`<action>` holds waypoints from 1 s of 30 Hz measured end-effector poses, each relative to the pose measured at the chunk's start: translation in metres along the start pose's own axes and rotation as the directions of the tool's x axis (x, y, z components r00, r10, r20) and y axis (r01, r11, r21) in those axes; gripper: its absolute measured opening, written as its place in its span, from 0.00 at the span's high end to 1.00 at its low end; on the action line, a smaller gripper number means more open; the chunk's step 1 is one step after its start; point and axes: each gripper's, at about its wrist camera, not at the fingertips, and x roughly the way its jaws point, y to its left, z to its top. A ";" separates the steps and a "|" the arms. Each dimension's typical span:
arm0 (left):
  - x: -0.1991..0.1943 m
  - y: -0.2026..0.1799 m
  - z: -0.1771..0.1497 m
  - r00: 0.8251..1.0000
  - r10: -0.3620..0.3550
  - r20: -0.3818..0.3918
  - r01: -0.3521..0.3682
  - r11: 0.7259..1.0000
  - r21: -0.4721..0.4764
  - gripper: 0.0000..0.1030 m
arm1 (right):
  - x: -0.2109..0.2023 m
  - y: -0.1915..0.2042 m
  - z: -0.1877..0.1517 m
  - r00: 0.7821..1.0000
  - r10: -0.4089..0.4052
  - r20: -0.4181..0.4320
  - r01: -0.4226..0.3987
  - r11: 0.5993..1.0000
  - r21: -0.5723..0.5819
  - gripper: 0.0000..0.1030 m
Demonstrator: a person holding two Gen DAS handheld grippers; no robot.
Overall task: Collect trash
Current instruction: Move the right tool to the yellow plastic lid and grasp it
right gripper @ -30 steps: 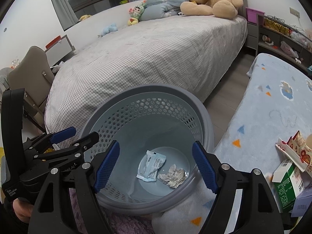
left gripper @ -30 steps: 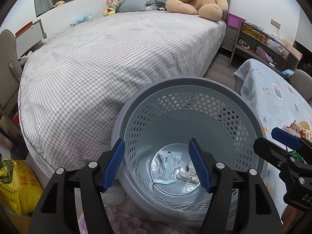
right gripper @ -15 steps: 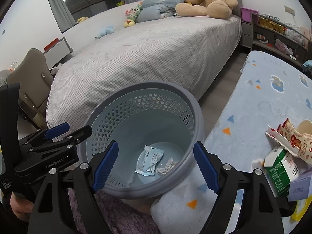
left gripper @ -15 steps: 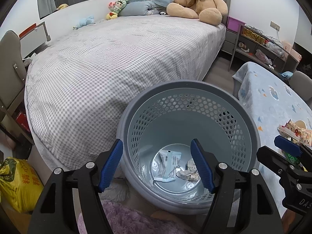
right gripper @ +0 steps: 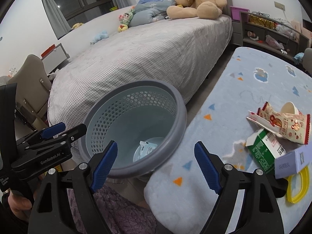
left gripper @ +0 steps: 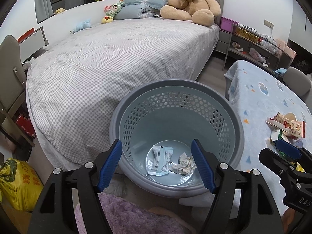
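Observation:
A grey perforated basket (left gripper: 176,89) stands on the floor between the bed and the table; it also shows in the right wrist view (right gripper: 134,85). In it lie a white-blue wrapper (left gripper: 160,160) and a crumpled paper (left gripper: 183,164). My left gripper (left gripper: 156,162) is open and empty above the basket's near rim. My right gripper (right gripper: 156,164) is open and empty over the table's edge by the basket. On the table lie a red-white snack wrapper (right gripper: 280,124), a green carton (right gripper: 263,148), a lilac box (right gripper: 292,161) and a yellow ring (right gripper: 298,185).
A bed (left gripper: 117,58) with a grey check cover and a teddy bear (left gripper: 191,2) fills the back. The table has a blue patterned cloth (right gripper: 243,89). A grey chair (right gripper: 31,78) stands at left. A yellow bag (left gripper: 15,183) lies on the floor. Shelves (left gripper: 259,46) line the right wall.
Both grippers have pulled back and up from the basket. The right gripper has swung to the right, so more of the table and its trash shows.

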 end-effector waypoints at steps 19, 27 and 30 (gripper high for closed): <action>-0.026 -0.090 -0.022 0.995 -0.097 -0.003 0.096 0.989 0.116 0.28 | -0.074 -0.073 -0.042 0.994 -0.092 0.066 0.083 0.987 0.137 0.20; -0.028 -0.142 -0.033 0.988 -0.152 -0.025 0.154 0.969 0.195 0.28 | -0.103 -0.123 -0.069 0.983 -0.172 0.058 0.154 0.961 0.227 0.19; -0.027 -0.158 -0.037 0.985 -0.170 -0.040 0.175 0.960 0.216 0.28 | -0.109 -0.140 -0.078 0.979 -0.200 0.047 0.182 0.951 0.250 0.19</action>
